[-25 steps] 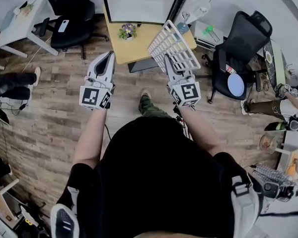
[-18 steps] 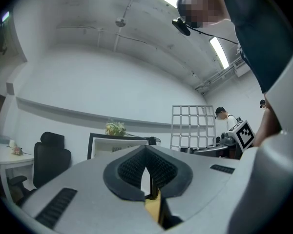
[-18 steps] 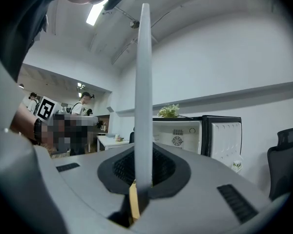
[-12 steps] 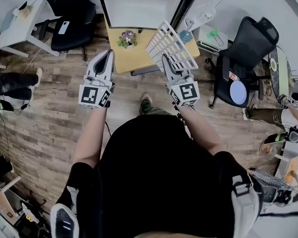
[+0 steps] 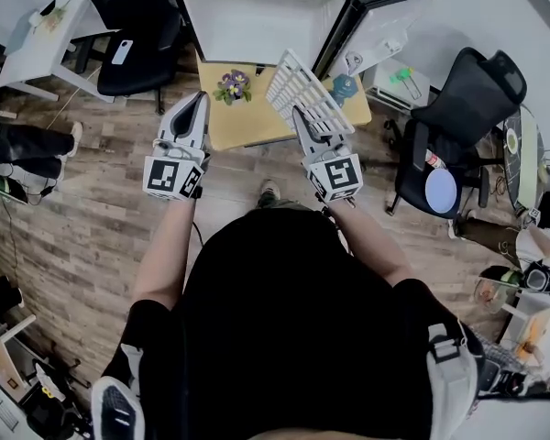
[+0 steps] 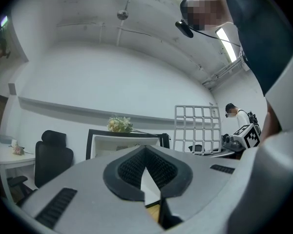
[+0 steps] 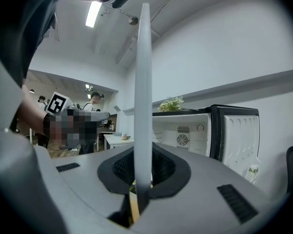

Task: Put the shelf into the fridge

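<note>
Near the open fridge, the right gripper is pinching the white shelf, and the left gripper is holding its jaws together.

Fridge mouth open, cavity bare | door stands out on my right, walling that side | table lies between me and the mouth | flower pot on it, left of the shelf in my right gripper | teal thing near the door | chairs flank both sides.
</note>
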`<state>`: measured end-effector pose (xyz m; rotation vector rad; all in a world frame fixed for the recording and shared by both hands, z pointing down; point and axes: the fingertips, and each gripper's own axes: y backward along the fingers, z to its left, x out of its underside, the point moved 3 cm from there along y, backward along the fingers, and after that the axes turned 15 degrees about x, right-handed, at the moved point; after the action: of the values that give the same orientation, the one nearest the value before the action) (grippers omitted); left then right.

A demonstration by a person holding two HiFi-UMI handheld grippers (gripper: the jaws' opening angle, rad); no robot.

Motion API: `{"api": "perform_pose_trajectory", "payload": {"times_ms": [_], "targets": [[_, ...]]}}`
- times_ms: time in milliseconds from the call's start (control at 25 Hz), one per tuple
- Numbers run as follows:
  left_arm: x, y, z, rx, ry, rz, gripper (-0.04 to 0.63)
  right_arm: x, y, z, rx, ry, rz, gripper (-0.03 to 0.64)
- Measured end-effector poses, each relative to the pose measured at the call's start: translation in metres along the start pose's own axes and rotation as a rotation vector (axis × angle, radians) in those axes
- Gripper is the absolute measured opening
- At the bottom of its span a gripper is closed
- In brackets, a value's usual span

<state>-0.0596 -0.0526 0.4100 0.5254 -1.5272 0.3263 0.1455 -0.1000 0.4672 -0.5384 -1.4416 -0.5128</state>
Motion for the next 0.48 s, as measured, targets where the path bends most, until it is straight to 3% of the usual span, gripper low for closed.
{"api": "perform_pose_trajectory", "payload": {"times_ms": [320, 480], "targets": [[0.006, -0.028, 0.008, -0.015, 0.001, 0.008, 0.017, 0.009, -0.020, -0.007, -0.070, 0.024, 0.001, 0.038], [0.011, -0.031, 0.015, -0.009, 0.006, 0.023, 0.017, 0.014, -0.030, -0.011, -0.064, 0.019, 0.007, 0.040]]}}
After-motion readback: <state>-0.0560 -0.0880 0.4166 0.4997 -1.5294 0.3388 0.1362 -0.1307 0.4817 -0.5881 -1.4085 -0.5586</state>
